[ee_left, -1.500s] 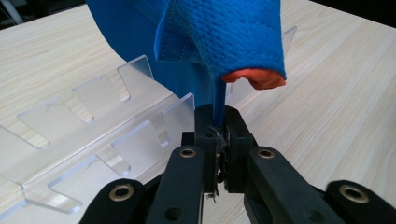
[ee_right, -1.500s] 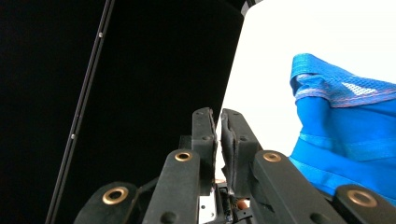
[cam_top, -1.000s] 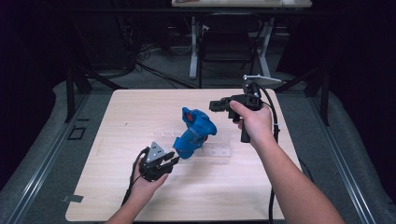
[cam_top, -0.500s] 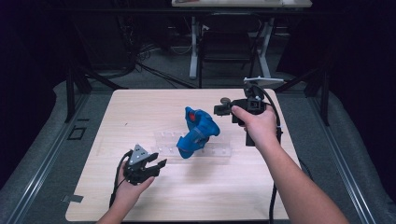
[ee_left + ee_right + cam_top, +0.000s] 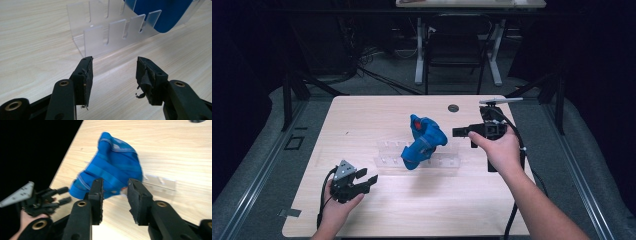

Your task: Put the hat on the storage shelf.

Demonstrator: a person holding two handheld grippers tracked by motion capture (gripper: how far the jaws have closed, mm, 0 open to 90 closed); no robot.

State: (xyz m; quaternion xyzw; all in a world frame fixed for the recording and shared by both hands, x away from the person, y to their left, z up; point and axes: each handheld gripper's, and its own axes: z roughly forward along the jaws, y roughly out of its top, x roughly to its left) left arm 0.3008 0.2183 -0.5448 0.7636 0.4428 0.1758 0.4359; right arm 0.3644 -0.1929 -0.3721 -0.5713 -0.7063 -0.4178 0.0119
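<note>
A blue fabric item (image 5: 424, 142) with a red spot leans on a clear slotted rack (image 5: 387, 156) at mid-table. My left gripper (image 5: 368, 176) rests near the front left, away from the rack, and its jaws have just been opening. In the left gripper view the left gripper (image 5: 113, 72) is open and empty; the rack (image 5: 100, 37) and the blue item (image 5: 165, 15) lie ahead. My right gripper (image 5: 462, 136) hovers right of the item. In its own view the right gripper (image 5: 115, 187) has just been opening, with nothing between its jaws, and the blue item (image 5: 112, 167) lies beyond them.
A small dark round disc (image 5: 453, 108) lies on the far part of the table. The wooden table (image 5: 362, 115) has bare board on its left and near sides. A chair (image 5: 454, 45) and desk legs stand beyond the far edge. The left gripper (image 5: 58, 195) shows in the right gripper view.
Both grippers have drawn back from the blue item and their jaws have spread. The left went toward the front left, the right came nearer and lower. The item stays on the rack.
</note>
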